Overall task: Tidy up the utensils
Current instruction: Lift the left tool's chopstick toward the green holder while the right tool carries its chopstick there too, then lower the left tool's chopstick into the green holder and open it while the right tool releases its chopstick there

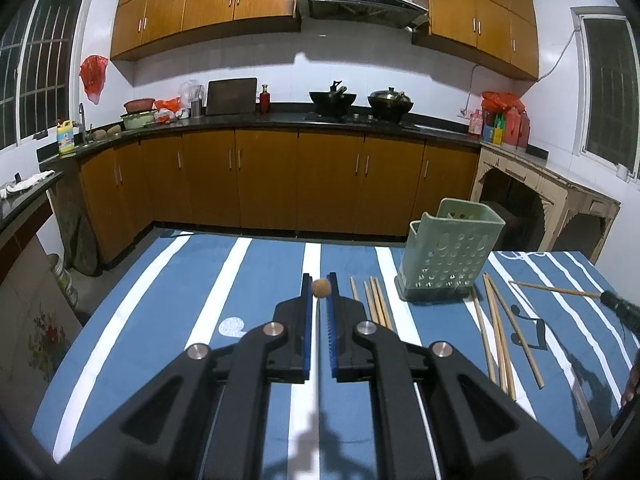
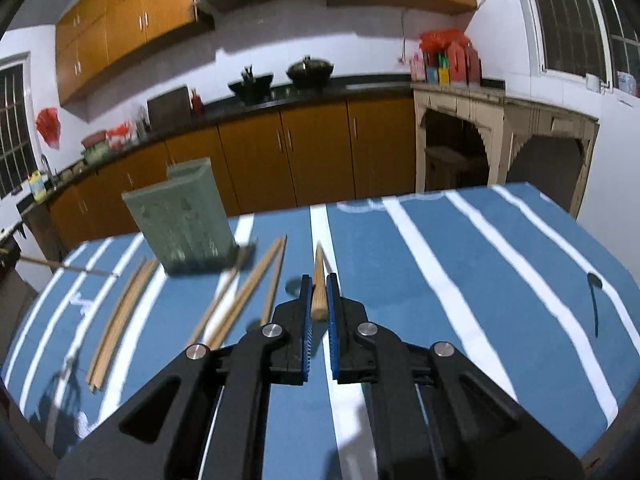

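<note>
Two grippers work a striped table. The right gripper (image 2: 319,286) has its blue pads (image 2: 306,300) closed on one chopstick (image 2: 319,280), gripped near its thick end, the thin end pointing away over the cloth. The left gripper (image 1: 320,286) is closed too; a small round brown end (image 1: 321,288) sits between its tips, likely another chopstick seen end-on, though that cannot be confirmed. Loose chopsticks (image 1: 376,300) lie in groups on either side of the green holder (image 1: 448,256), which stands upright at the far edge of the table (image 1: 180,280). Dropping the held stick in cleanly likely calls for tilting it near vertical above the holder's open top before letting go, without knocking the light holder.
</note>
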The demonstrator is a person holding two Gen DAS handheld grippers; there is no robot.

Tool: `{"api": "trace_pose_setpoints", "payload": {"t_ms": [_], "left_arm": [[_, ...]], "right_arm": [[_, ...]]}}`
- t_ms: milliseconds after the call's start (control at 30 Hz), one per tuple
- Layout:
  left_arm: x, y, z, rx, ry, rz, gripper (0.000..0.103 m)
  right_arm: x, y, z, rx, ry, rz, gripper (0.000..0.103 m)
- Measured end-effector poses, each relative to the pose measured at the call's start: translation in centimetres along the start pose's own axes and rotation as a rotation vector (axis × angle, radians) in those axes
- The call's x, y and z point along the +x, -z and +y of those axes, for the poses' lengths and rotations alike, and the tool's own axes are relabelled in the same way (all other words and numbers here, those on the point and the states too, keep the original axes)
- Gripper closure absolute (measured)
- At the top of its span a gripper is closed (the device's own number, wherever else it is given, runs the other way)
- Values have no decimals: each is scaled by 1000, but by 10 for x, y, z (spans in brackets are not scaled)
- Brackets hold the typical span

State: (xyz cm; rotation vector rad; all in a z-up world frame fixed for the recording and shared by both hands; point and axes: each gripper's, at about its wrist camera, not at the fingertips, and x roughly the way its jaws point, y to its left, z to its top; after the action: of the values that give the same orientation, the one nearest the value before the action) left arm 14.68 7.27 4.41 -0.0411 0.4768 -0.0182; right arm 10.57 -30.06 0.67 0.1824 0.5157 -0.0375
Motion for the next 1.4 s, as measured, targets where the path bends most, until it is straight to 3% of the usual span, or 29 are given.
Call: {"api": "trace_pose_setpoints", "payload": {"t_ms": [167, 833, 1400], "left_arm": [[-5, -7, 0, -7, 8, -24, 95], [-8, -32, -4, -4, 19, -71, 95], [-5, -87, -11, -14, 58, -127, 96]], "right_arm": [[-6, -16, 3, 5, -12, -51, 95], [-4, -50, 12, 8, -41, -107, 95], [-6, -104, 24, -58, -28, -190, 95]]}}
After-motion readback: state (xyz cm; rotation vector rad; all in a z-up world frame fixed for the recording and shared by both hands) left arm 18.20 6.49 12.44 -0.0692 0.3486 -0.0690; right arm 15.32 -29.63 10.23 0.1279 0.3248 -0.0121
